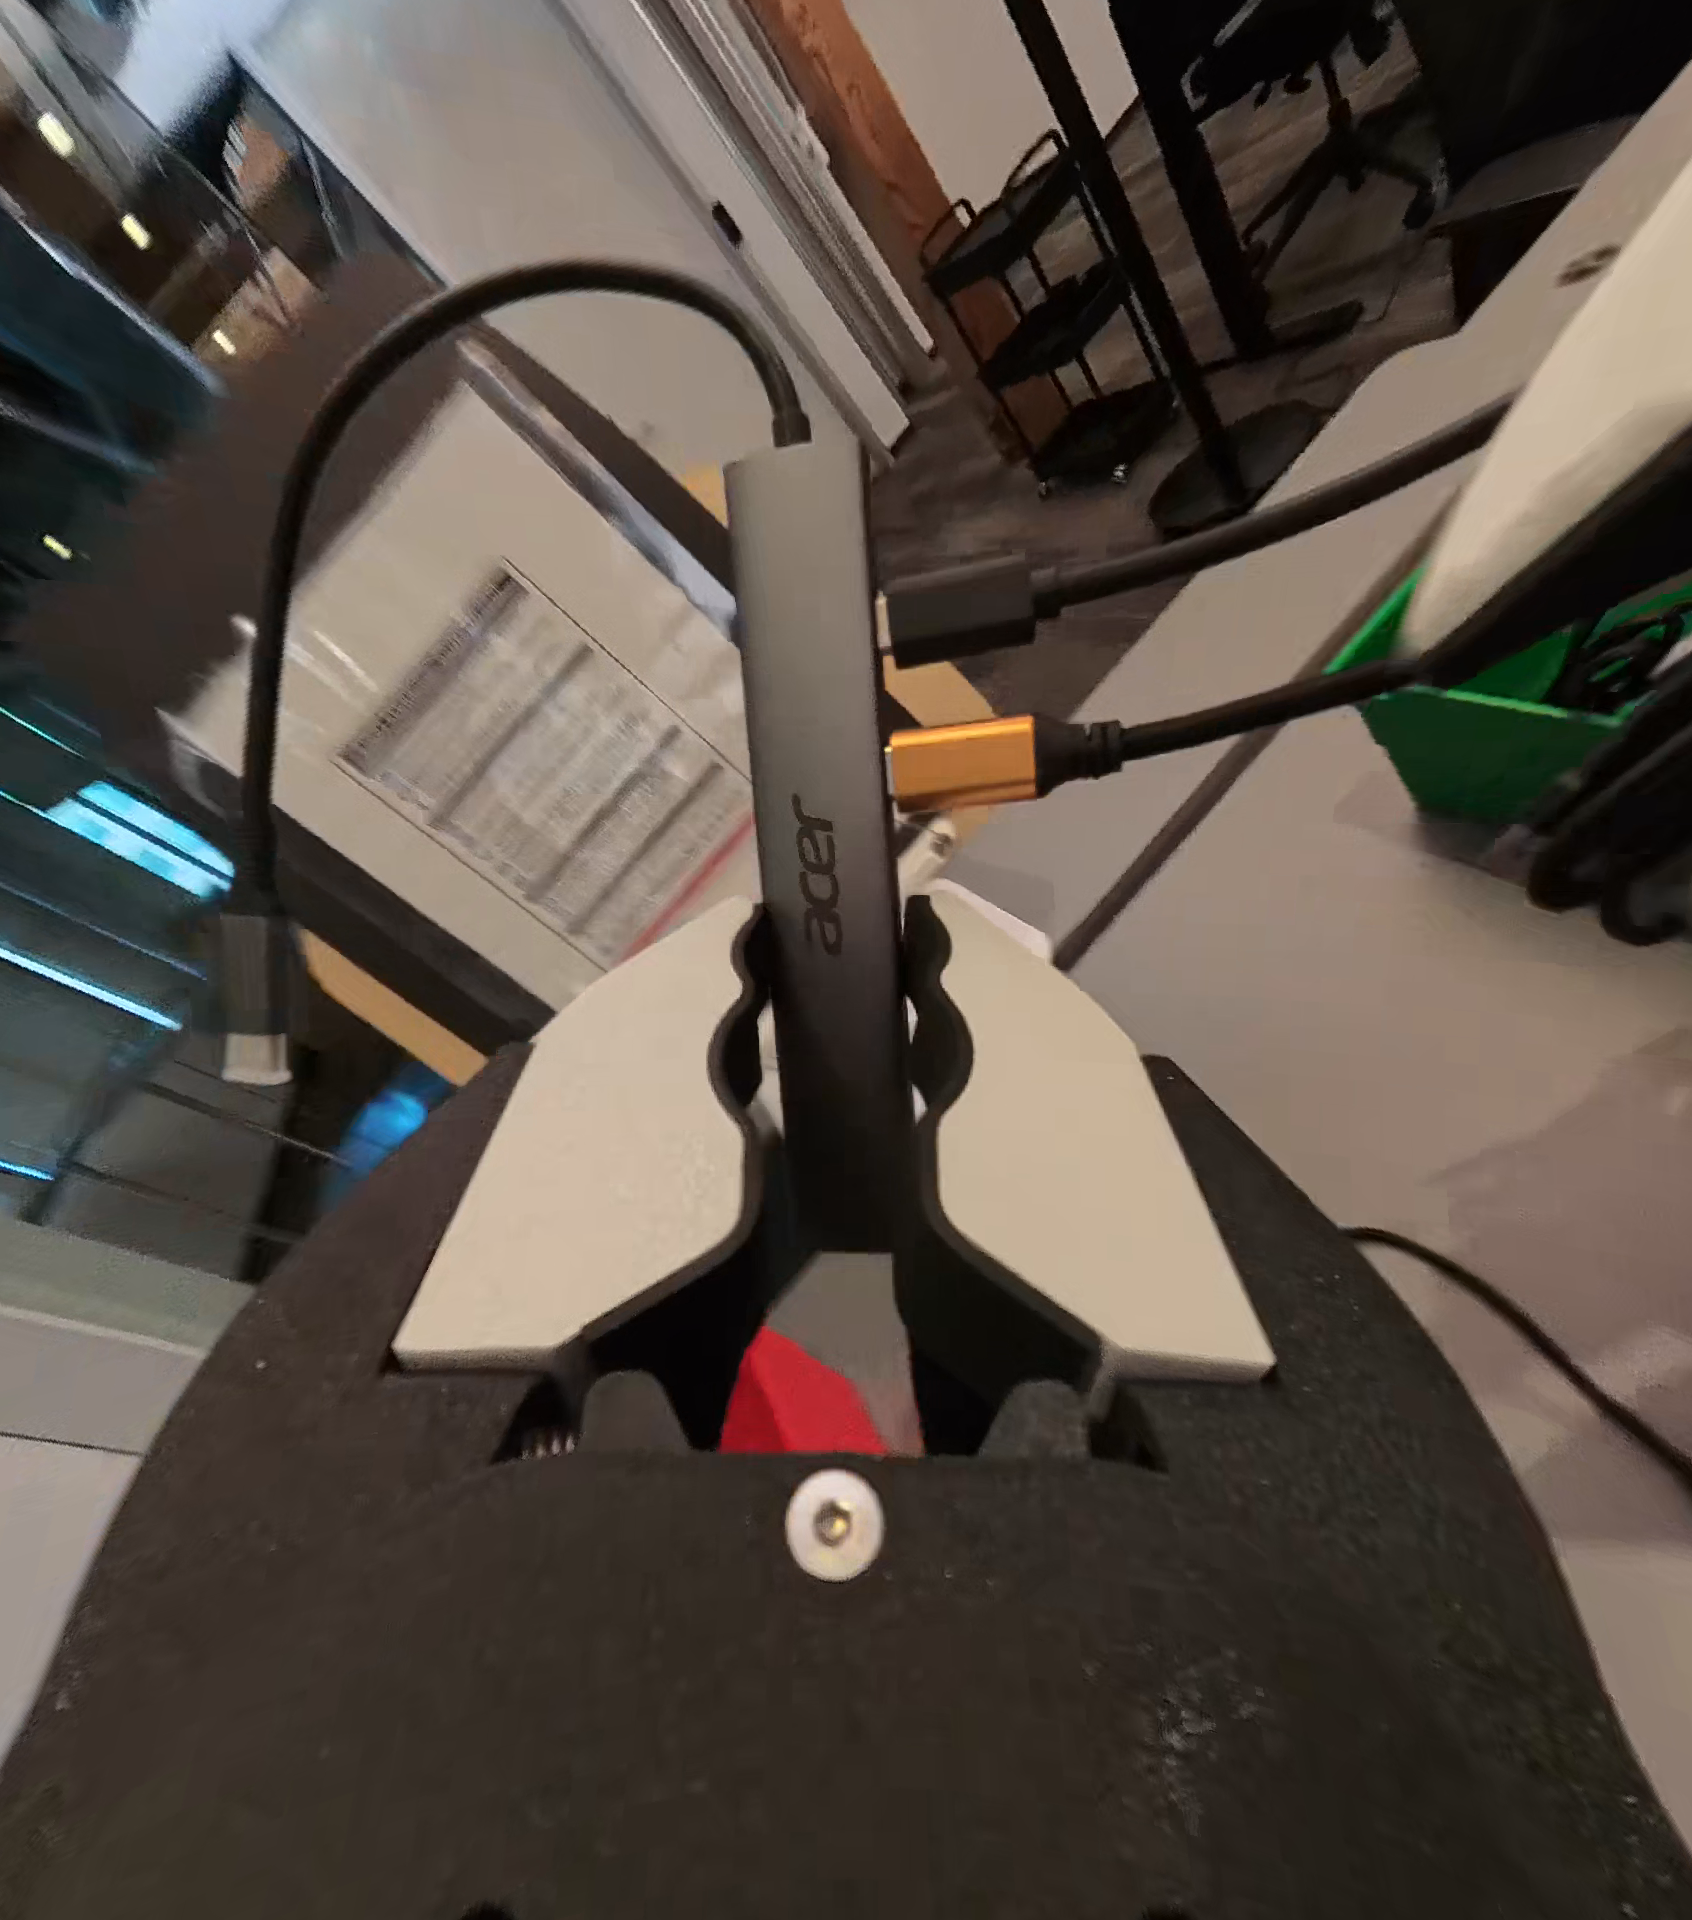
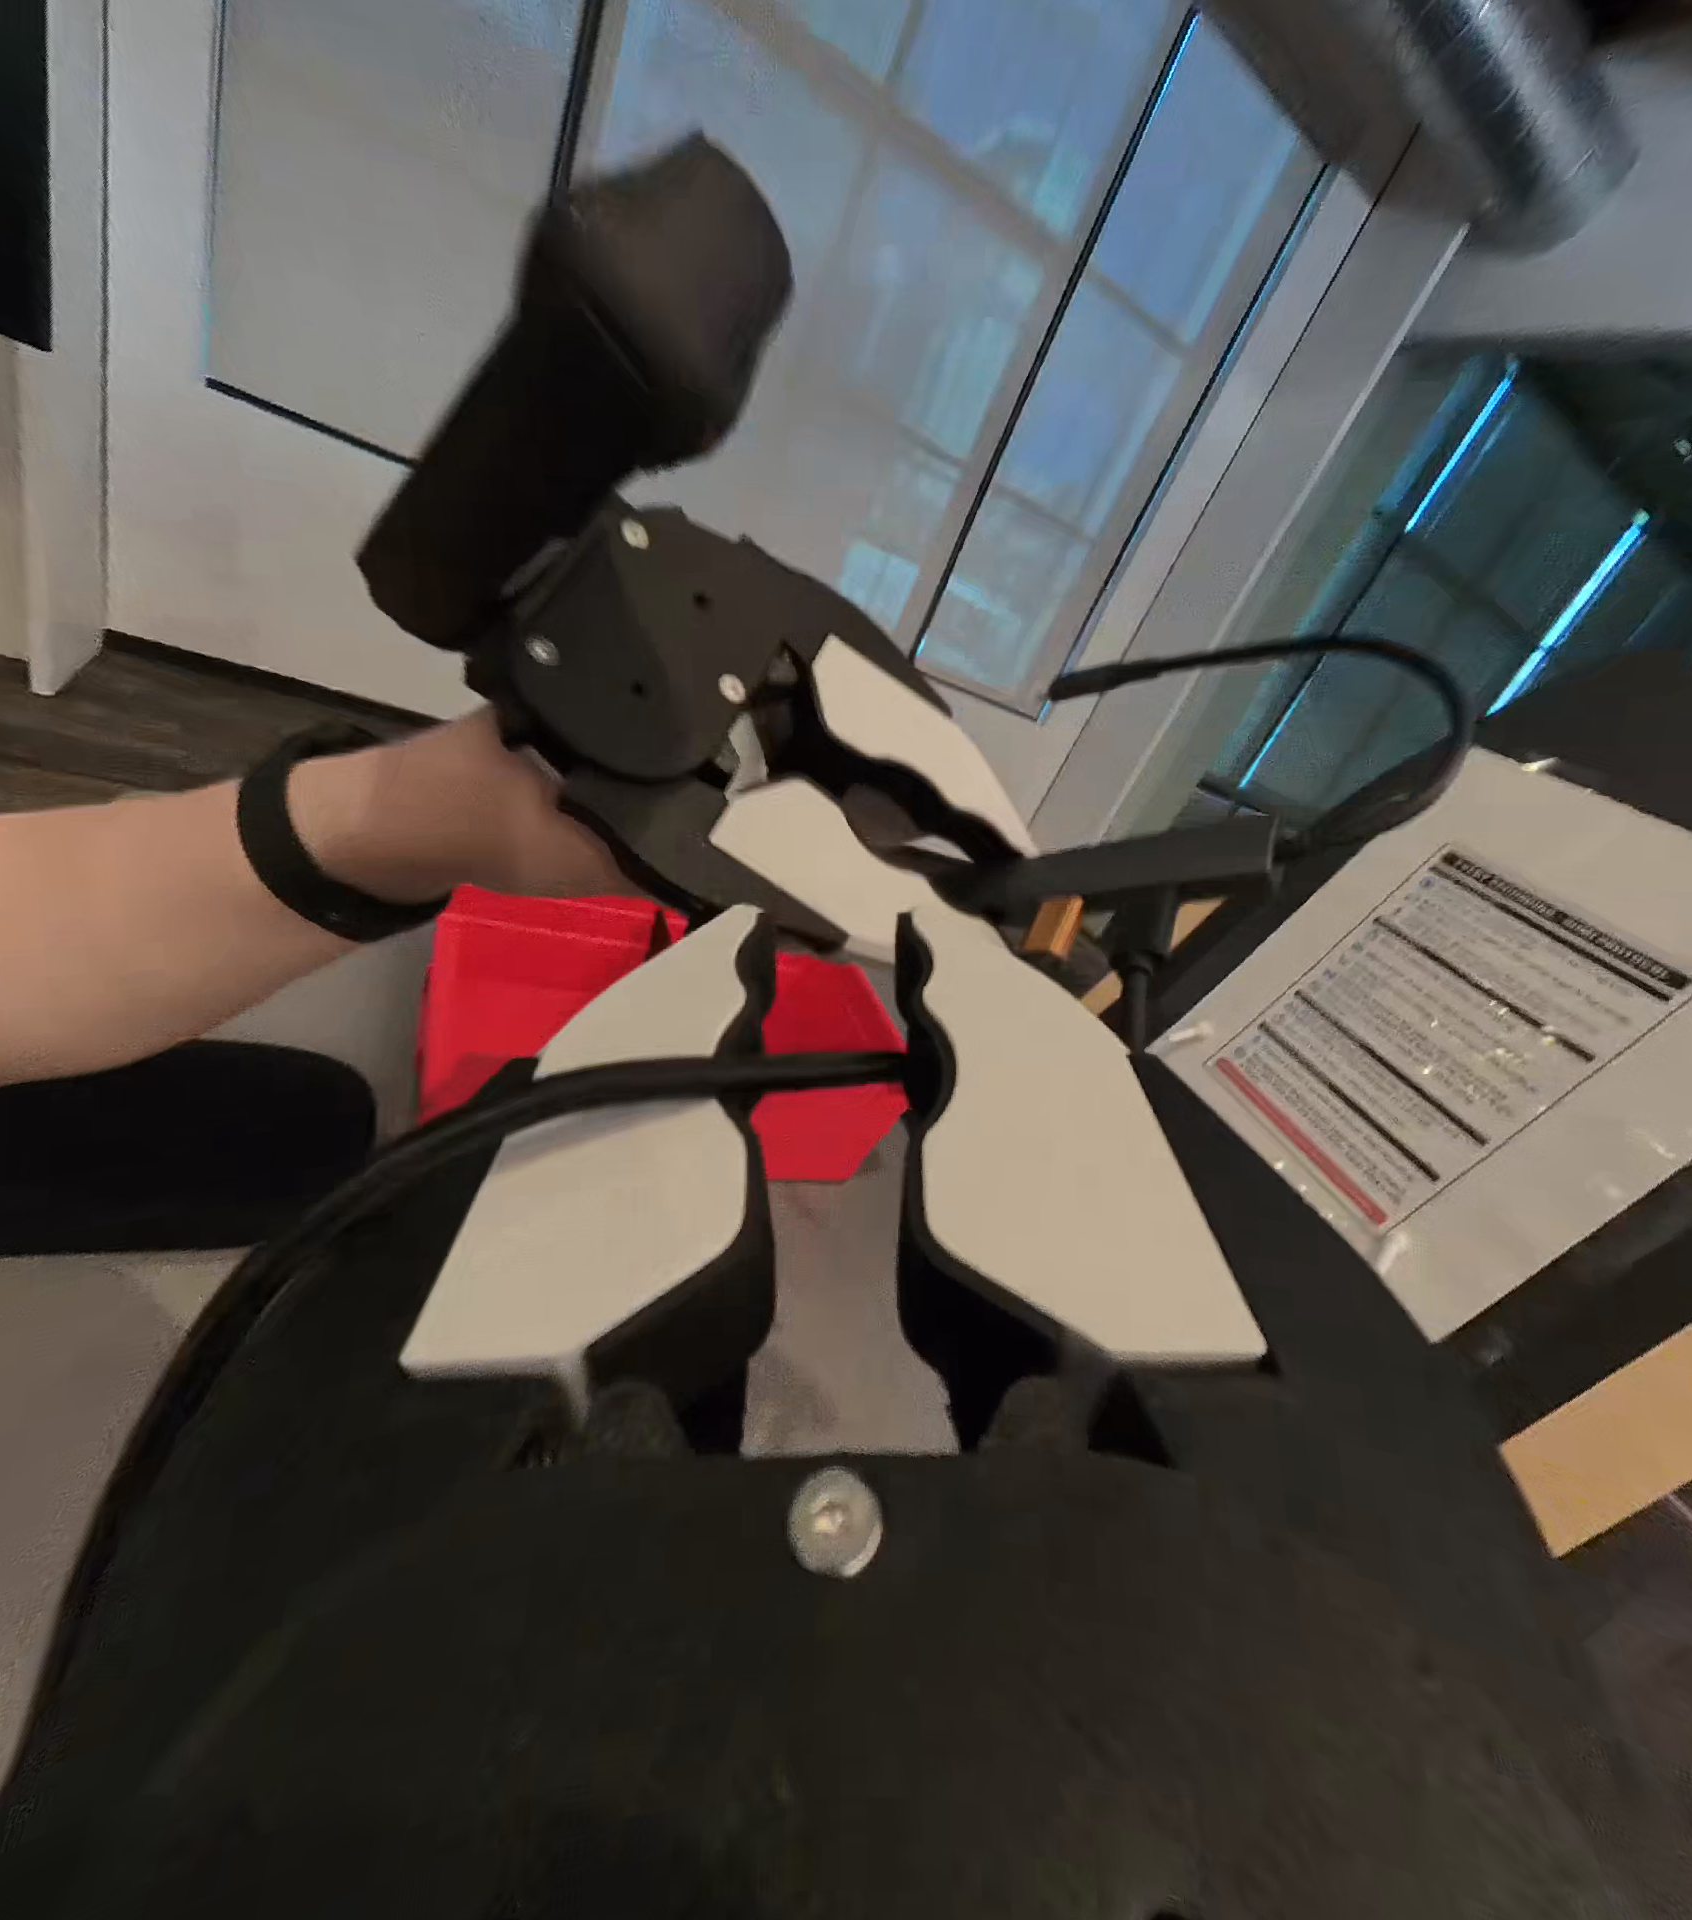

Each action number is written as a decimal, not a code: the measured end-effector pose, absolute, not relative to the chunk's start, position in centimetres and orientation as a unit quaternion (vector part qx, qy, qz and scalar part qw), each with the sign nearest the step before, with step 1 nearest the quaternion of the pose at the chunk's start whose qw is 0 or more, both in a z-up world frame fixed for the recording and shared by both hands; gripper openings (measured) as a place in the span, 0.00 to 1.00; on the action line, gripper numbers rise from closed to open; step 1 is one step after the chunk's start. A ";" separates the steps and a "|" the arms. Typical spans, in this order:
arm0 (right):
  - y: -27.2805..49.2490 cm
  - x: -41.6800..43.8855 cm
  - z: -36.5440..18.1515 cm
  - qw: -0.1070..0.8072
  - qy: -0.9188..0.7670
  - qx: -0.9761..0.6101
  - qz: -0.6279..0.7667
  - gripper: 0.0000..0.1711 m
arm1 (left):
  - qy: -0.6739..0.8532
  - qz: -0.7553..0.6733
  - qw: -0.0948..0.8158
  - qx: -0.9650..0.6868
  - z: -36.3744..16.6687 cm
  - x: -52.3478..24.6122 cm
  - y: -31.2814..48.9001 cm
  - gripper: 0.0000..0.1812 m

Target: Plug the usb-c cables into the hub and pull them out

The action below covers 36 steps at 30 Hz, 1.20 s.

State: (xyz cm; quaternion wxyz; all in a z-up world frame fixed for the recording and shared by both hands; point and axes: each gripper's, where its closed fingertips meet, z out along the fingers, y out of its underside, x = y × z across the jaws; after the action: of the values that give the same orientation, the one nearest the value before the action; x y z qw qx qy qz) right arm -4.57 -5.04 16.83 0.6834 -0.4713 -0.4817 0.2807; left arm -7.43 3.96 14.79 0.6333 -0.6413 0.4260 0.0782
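Between the left claw [image 1: 831, 935] jaws, the slim, rigid dark-grey hub [image 1: 816, 790] is clamped, two plugs seated. A stiff black cable [image 2: 613, 1086] crosses the part-open right claw [image 2: 831, 940]; gripping at plug shells seems wiser.

Black hub [image 1: 816, 748], gold plug [image 1: 961, 762], red bin [image 2: 551, 977]

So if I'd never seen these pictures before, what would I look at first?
Probably the dark grey hub, standing up in the middle of the left wrist view, clamped by the left gripper. A gold plug and a black plug stick out of its right side. In the right wrist view, the bright red bin glows behind the right gripper, with a black cable crossing its fingers.
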 end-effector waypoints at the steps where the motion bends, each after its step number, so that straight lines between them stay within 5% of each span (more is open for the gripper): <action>1: -5.0 -4.2 16.4 0.672 -0.485 -0.479 0.288 0.13 | 0.418 0.059 0.622 -0.660 13.3 -7.2 4.7 0.13; 9: -1.5 -1.8 11.9 0.612 -0.498 -0.574 0.218 0.15 | 0.325 -0.113 0.535 -0.771 3.0 -5.8 8.5 0.13; 16: -1.4 -2.9 6.0 0.505 -0.597 -0.610 0.129 0.19 | 0.293 -0.169 0.524 -0.782 1.5 -6.0 9.7 0.13; 20: -1.4 -4.3 7.0 0.537 -0.601 -0.578 0.132 0.21 | 0.270 -0.215 0.518 -0.783 1.5 -6.5 10.0 0.13; 32: -0.2 -3.8 12.4 0.634 -0.441 -0.445 0.452 0.25 | 0.292 -0.187 0.456 -0.819 -5.5 -8.3 12.8 0.13; 36: 1.0 -3.0 12.6 0.605 -0.372 -0.427 0.560 0.24 | 0.310 -0.134 0.431 -0.837 -8.7 -8.8 13.6 0.13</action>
State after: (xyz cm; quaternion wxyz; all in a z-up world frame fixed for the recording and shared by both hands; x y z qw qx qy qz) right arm -3.01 1.04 12.64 0.6049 -0.4268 -0.3721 0.5599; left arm -8.82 13.61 -8.72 0.4306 -0.8369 0.3101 -0.1339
